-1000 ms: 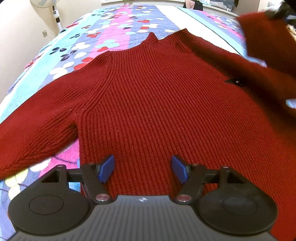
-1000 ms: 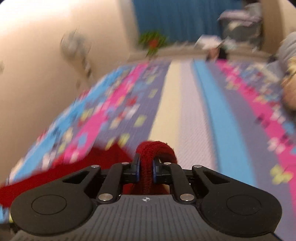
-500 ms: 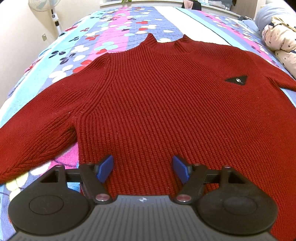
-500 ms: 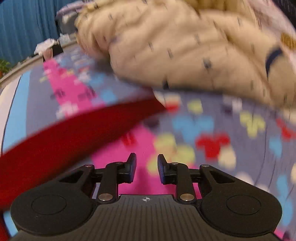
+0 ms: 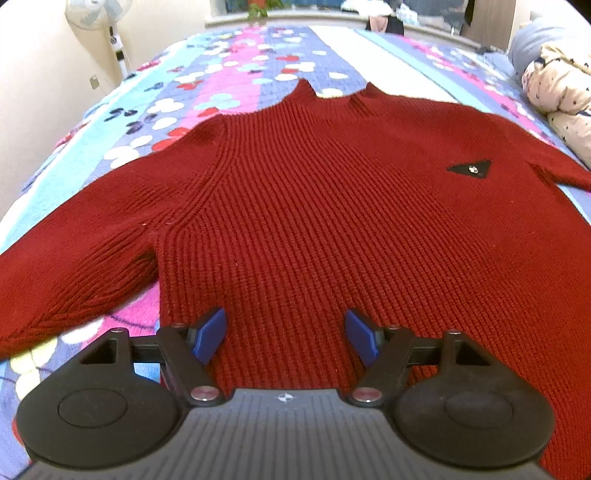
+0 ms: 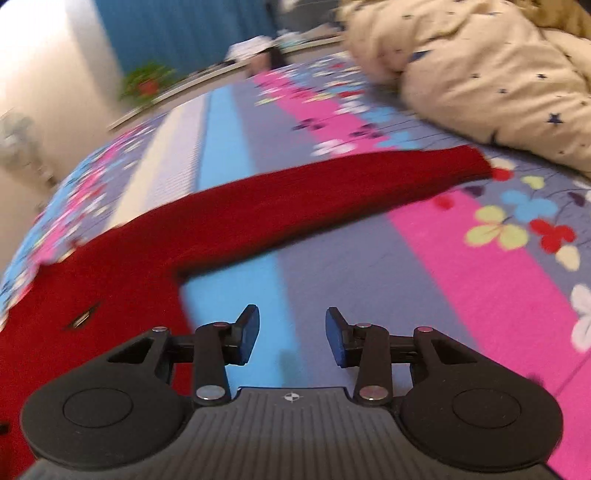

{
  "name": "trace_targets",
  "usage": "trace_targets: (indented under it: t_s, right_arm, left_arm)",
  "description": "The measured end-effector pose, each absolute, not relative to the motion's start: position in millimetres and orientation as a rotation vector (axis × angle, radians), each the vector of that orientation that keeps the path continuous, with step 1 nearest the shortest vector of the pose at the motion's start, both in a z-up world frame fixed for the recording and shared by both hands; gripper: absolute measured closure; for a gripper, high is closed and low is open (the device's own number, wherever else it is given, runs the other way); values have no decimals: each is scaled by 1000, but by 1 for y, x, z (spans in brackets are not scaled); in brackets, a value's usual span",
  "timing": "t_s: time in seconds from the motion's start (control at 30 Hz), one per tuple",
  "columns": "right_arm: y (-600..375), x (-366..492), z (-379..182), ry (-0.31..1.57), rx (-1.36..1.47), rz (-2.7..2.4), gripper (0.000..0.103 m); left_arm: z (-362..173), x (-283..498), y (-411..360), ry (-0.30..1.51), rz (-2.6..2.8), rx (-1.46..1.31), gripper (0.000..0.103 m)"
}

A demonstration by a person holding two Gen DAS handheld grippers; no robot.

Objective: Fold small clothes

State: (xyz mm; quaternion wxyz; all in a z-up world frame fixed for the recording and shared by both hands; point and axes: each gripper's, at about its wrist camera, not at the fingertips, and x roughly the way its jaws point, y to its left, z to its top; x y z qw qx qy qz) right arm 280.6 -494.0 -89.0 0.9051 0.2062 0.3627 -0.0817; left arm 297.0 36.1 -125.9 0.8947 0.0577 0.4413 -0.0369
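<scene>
A dark red knit sweater [image 5: 325, 206] lies flat, front up, on the flowered bedspread [image 5: 236, 74], collar away from me, with a black triangular patch [image 5: 470, 170] on its chest. My left gripper [image 5: 286, 338] is open and empty just above the sweater's hem. In the right wrist view the sweater's sleeve [image 6: 332, 192] lies stretched out to the right across the bed. My right gripper [image 6: 291, 336] is open and empty over bare bedspread, just right of the sweater's side edge.
A cream star-print quilt [image 6: 491, 74] is bunched at the right side of the bed; it also shows in the left wrist view [image 5: 561, 96]. A standing fan [image 5: 99, 18] is by the left wall. The bed's left edge runs near the wall.
My right gripper let go of the red sleeve, which now lies spread out on the bed, and it has opened and swung back. The left gripper has barely moved.
</scene>
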Motion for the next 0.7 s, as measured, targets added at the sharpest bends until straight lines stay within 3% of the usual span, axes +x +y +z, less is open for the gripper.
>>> trace_targets:
  t_s: [0.17, 0.43, 0.57, 0.7]
  right_arm:
    - [-462, 235, -71, 804, 390, -92, 53]
    - [-440, 168, -74, 903, 355, -46, 50]
    - [-429, 146, -79, 947, 212, -15, 38]
    - [-423, 132, -94, 1037, 87, -10, 36]
  left_arm:
    - [-113, 258, 40, 920, -86, 154, 26]
    - [-77, 154, 87, 974, 1, -30, 26]
    - [-83, 110, 105, 1039, 68, -94, 26]
    - [-101, 91, 115, 1149, 51, -139, 26]
